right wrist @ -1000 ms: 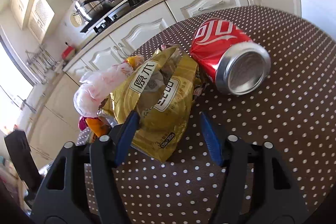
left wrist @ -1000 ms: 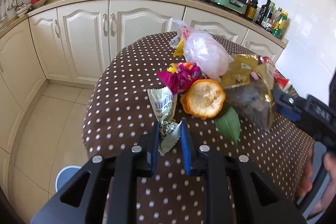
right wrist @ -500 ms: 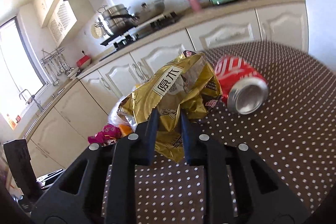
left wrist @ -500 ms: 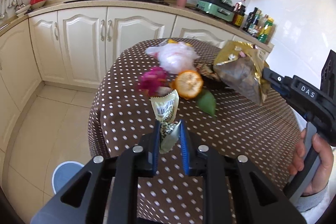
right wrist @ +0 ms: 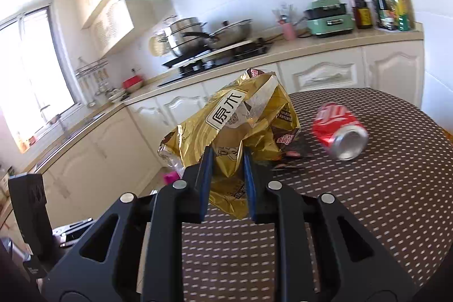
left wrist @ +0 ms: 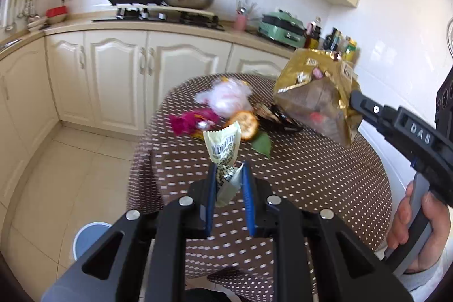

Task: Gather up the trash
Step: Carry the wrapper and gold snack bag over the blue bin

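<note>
Between the right gripper [right wrist: 226, 160] pads—gold bag [right wrist: 240, 120], pinched, lifted off the table [right wrist: 368, 188].

**Readable markings**

The gold snack bag [right wrist: 240, 129] carries a white label with the Chinese characters "原木". In the left wrist view, the right claw's [left wrist: 354, 101] black arm bears white letters "DAS". The red can's [right wrist: 338, 129] white lettering and the pale wrapper's [left wrist: 223, 146] print are too blurred to read.
</note>
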Motion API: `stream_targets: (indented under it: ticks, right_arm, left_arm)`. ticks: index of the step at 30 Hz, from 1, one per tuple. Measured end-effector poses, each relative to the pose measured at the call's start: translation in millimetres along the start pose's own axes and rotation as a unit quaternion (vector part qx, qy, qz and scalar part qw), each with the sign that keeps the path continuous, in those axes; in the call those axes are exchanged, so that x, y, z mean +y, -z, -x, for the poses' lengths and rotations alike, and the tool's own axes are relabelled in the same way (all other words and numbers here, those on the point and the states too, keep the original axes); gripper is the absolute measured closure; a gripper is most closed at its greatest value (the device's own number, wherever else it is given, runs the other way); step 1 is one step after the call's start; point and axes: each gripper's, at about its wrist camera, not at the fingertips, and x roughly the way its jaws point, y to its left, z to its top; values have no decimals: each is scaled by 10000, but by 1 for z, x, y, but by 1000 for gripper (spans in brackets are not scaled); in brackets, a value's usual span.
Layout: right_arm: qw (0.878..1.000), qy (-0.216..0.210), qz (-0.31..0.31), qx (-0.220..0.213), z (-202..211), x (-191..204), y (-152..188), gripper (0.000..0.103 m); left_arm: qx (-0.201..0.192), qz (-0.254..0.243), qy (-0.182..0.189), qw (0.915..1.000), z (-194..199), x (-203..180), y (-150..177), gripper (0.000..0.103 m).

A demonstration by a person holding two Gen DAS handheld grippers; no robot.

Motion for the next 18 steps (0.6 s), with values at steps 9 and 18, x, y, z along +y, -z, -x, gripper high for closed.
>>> stream_targets:
  ticks: [9,18]
  right_arm:
    - [9946,-770,507,487,-40,93,31,82]
    - [9769,-1361,849,1409,-122,185,98,82]
  left_arm:
    - [-322,526,-495,9969,51,73,14,86]
    - [6,1358,-1185,9836,57,181,60,86]
